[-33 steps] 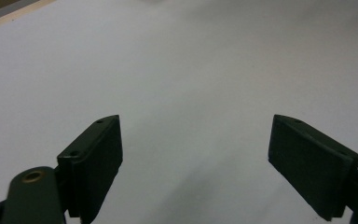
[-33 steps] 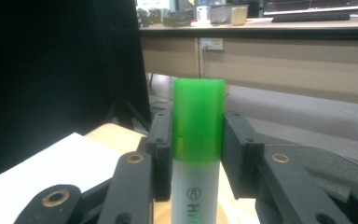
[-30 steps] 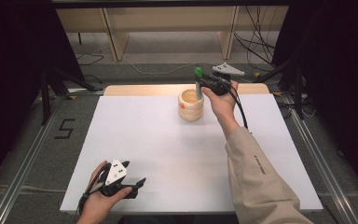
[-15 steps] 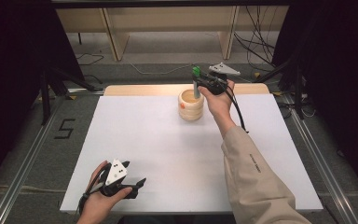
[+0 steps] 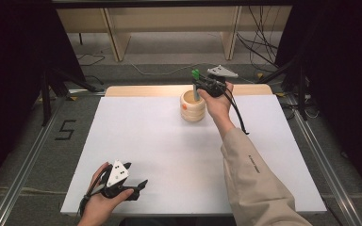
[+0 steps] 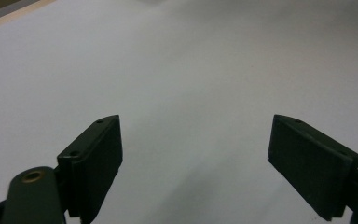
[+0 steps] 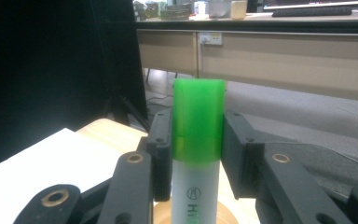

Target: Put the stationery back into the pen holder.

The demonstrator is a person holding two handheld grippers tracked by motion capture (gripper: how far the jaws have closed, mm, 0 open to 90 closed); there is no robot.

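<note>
A highlighter with a green cap [image 7: 198,126] and a pale barrel stands upright between the jaws of my right gripper [image 7: 196,154], which is shut on it. In the high view the right gripper [image 5: 202,84] holds the highlighter [image 5: 195,75] over the mouth of a light wooden cup [image 5: 193,105] at the far middle of the white table top [image 5: 169,155]; its lower end reaches into the cup. My left gripper [image 5: 139,186] rests at the near left of the table, its jaws [image 6: 196,163] wide open over bare white surface.
A wooden strip [image 5: 136,90] runs along the table's far edge. Behind it are desk legs and cables on the floor [image 5: 259,52]. Metal rails [image 5: 26,165] flank the table on both sides.
The right gripper with the highlighter has shifted slightly left and up above the cup. The left gripper has stayed put.
</note>
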